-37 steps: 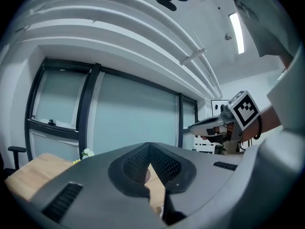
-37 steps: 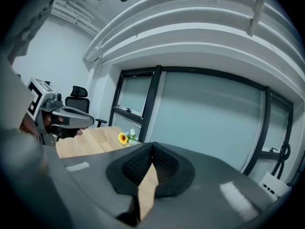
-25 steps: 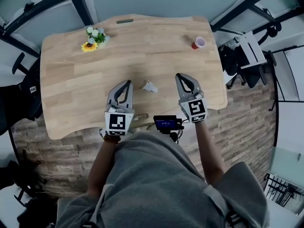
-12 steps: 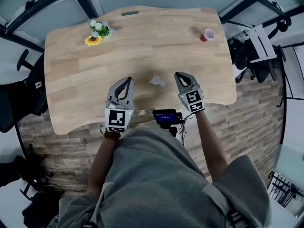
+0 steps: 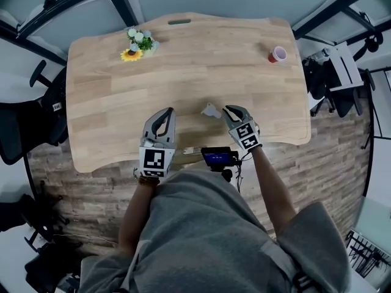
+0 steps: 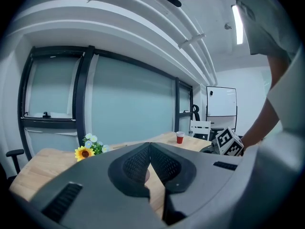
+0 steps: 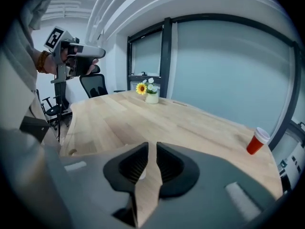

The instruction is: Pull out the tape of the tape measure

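Head view: found small pale-grey tape measure on light wooden table, just left of right gripper — well nearer than left gripper. Read right jaws slightly parted, just opening, clamping nothing; left pressed together, empty.

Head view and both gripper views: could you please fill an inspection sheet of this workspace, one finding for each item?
Surface: wooden table, few things on it.
Job's things: tape measure lies on the table, ungripped.
Clutter: flower pot; red cup.
Grippers: left gripper shut, empty; right gripper, jaws have just been opening, narrow gap, nothing gripped between them.
Cables: a cable hangs by the black screen device.
Surroundings: office chairs, glazed walls.
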